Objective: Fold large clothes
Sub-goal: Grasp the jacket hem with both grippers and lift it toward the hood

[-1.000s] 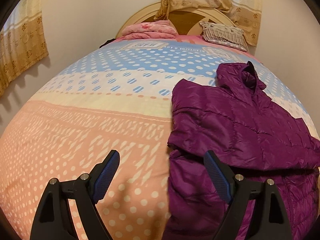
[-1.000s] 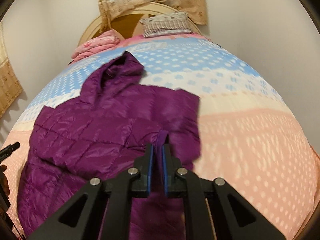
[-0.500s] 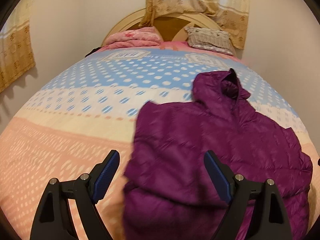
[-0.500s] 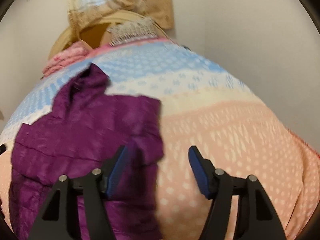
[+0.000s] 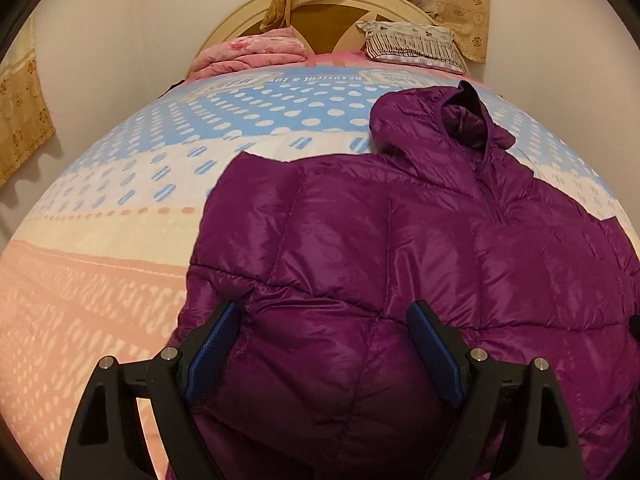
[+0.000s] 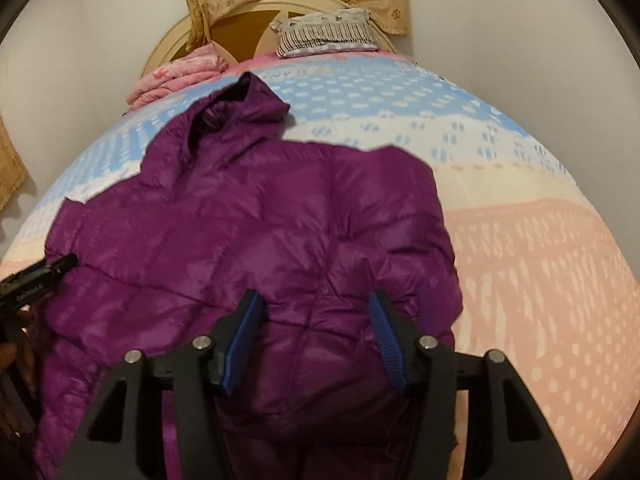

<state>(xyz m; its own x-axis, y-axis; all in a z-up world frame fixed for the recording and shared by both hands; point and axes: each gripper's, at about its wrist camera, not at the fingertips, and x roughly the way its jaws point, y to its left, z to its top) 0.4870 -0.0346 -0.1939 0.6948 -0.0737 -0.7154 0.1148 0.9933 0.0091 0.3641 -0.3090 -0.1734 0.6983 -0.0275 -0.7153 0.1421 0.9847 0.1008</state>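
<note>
We see the purple jacket (image 5: 400, 264) flat mid-bed, hood toward the headboard (image 5: 400, 4) w/ pink blanket (image 5: 248, 54) and pillow (image 5: 412, 44) beyond. Left gripper (image 5: 326, 354) spread wide, right gripper (image 6: 314, 338) closing — both over fabric, pinching nothing.

The jacket (image 5: 360, 264) lies spread on the bed (image 5: 100, 280) in front of you, its hood (image 5: 452, 120) toward the headboard (image 5: 320, 24). Your left tool (image 5: 324, 352) hangs over its left part, your right tool (image 6: 316, 336) over its right part. Behind the jacket, a blanket (image 5: 248, 54) lies left of a pillow (image 5: 412, 44), both against the headboard.
</note>
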